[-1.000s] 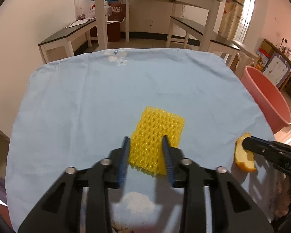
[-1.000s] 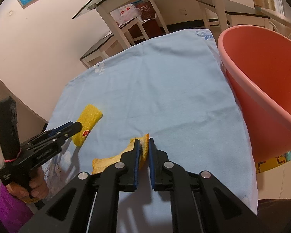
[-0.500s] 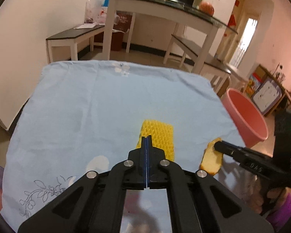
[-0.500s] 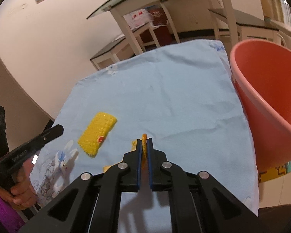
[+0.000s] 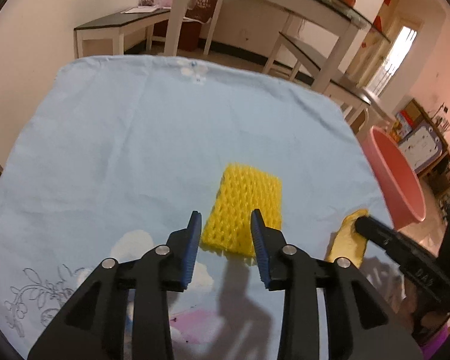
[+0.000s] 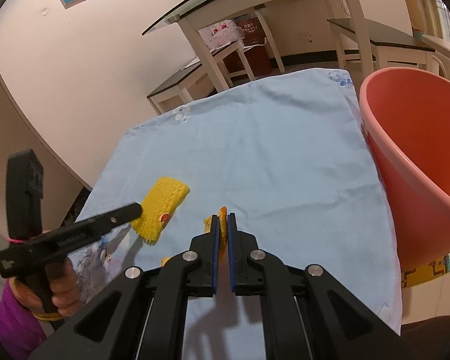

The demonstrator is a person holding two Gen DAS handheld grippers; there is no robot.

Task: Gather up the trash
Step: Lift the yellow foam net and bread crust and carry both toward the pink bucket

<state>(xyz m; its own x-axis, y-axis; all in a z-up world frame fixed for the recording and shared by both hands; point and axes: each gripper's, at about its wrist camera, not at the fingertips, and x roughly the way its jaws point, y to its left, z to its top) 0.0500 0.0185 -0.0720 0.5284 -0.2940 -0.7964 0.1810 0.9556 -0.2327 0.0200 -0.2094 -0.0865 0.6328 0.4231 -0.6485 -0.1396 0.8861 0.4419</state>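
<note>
left claw point(image 5: 226, 225): held wide over the near end of the yellow foam net point(image 5: 244, 207); nothing is gripped; the spread is likely set to straddle the net's width.
right claw point(image 6: 224, 234): narrowed on the orange peel point(image 6: 223, 213), which is pinched between the blue pads; the peel looks lifted off the cloth, though contact cannot be told for sure.
foam net: laid flat on the blue cloth point(image 5: 135, 138), just ahead of the left claw tips, not touched as far as can be seen.
peel: seen from the left view at the right claw's tip point(image 5: 349, 240), beside the net.
basin point(image 6: 420, 165): pink, set at the bench's right edge, open side up; probably placed there to receive trash.
bench: covered by the cloth, which carries both trash items.
step judged: peel is secured for the basin; net is lined up for a grab.
risk: thin peel may slip from the pads; soft net may crumple.
</note>
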